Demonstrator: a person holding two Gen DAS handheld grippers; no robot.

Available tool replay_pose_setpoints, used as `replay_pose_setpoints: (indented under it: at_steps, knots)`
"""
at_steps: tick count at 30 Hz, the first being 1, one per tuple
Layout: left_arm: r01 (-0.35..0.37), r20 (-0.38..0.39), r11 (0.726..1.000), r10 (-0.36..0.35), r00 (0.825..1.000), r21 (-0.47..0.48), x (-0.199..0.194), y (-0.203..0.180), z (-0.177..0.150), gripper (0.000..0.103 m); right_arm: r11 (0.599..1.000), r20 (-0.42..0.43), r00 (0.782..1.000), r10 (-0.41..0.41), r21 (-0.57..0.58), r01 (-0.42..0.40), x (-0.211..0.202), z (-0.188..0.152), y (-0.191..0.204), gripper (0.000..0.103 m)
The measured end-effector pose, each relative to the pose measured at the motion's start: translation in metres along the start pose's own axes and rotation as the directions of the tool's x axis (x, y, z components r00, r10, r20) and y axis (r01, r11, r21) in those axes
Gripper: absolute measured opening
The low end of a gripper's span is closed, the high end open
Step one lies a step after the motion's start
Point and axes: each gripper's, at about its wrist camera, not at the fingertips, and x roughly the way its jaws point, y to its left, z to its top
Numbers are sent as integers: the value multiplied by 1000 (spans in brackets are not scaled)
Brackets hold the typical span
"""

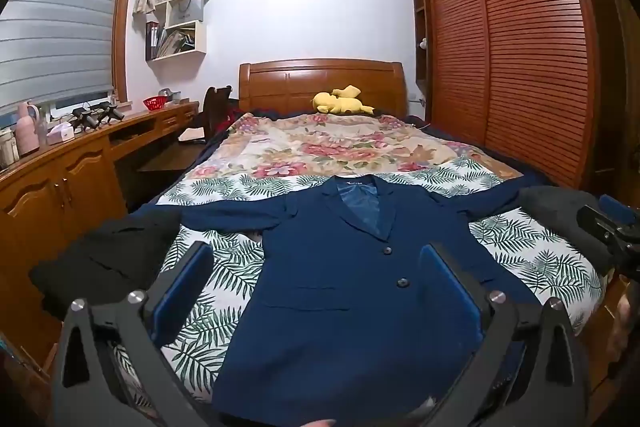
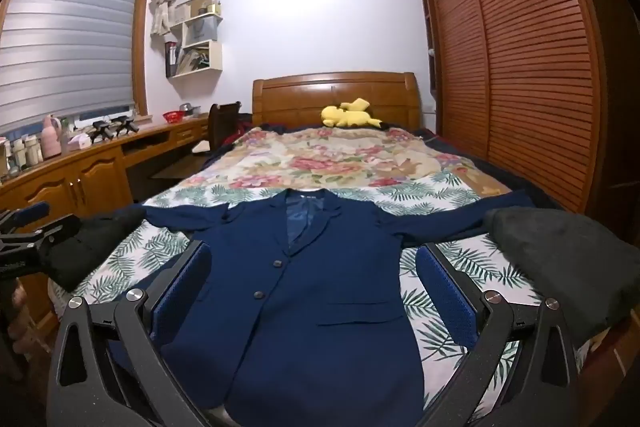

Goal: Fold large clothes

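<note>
So over on the left edge of the bed there was a black garment (image 1: pixel 104 263) bunched up, sitting right at the end of the blazer's left-hand sleeve. My left gripper (image 1: pixel 316 291) hung just above the bed with its jaws spread as wide as they go, nothing pinched between the blue pads (image 1: pixel 182 295). The navy blazer (image 1: pixel 352 291) lay flat and face up in the middle of the leaf-print sheet (image 1: pixel 224 259), buttons done, collar pointing toward the headboard (image 1: pixel 320 83), both sleeves stretched straight out sideways. My right gripper (image 2: pixel 312 291) was just as wide open, empty too, hovering over the blazer's lower half. Past that, a dark grey garment (image 2: pixel 560 267) was heaped on the bed's right edge by the other sleeve's end. Way at the back a yellow plush toy (image 2: pixel 348 117) sat on the floral quilt (image 2: pixel 320 163).
</note>
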Motion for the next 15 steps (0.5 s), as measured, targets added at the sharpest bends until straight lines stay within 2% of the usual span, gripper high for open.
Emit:
replay_pose_setpoints:
  at_steps: [15]
  knots:
    - [-1,22,1000,1,1000,2,-4,-2,3,103,1000,0,1000,5,0,-5,2,2,1,103]
